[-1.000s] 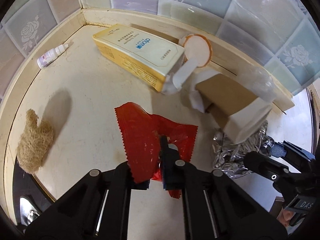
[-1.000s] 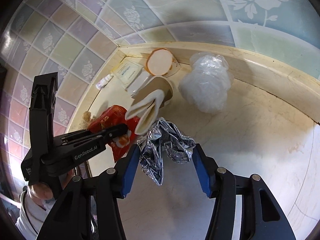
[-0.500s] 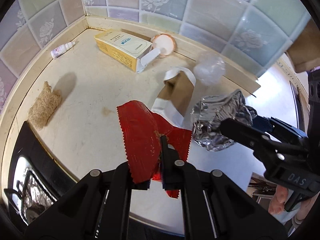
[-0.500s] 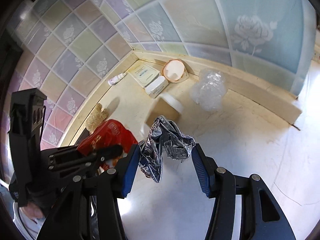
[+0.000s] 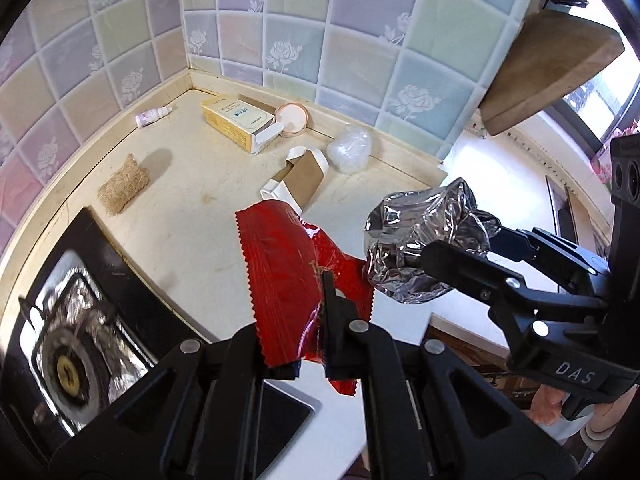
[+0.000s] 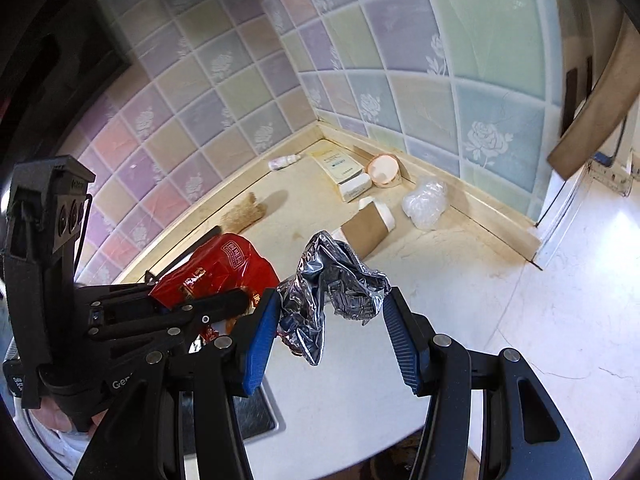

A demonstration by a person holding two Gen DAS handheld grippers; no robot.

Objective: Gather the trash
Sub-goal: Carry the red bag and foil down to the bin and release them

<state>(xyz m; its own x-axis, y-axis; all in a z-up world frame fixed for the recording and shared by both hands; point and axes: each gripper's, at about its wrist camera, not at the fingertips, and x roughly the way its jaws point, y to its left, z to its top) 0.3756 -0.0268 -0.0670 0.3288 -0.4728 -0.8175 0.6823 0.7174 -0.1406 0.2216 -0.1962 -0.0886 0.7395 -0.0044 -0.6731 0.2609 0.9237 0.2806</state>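
My left gripper (image 5: 316,300) is shut on a red foil snack wrapper (image 5: 288,272), which hangs in the air above the cream counter (image 5: 192,240). My right gripper (image 6: 332,294) has its blue pads pressed on a crumpled ball of silver foil (image 6: 336,276), also held off the counter. The two grippers are side by side: the red wrapper (image 6: 224,264) sits left of the foil in the right wrist view, and the foil (image 5: 424,232) sits right of the wrapper in the left wrist view. A flattened brown paper cup (image 5: 304,180) lies on the counter beyond them.
Near the tiled corner lie a yellow carton (image 5: 236,124), a round pink-white lid (image 5: 294,118), a clear plastic bag (image 5: 350,154), a small white bottle (image 5: 152,116) and a loofah scrubber (image 5: 122,184). A gas stove (image 5: 68,360) is at lower left. A wooden board (image 5: 548,68) leans at upper right.
Both grippers have risen and pulled back from the counter with the red wrapper and the foil. The foil has left the counter. The trash by the wall now looks smaller and farther off.
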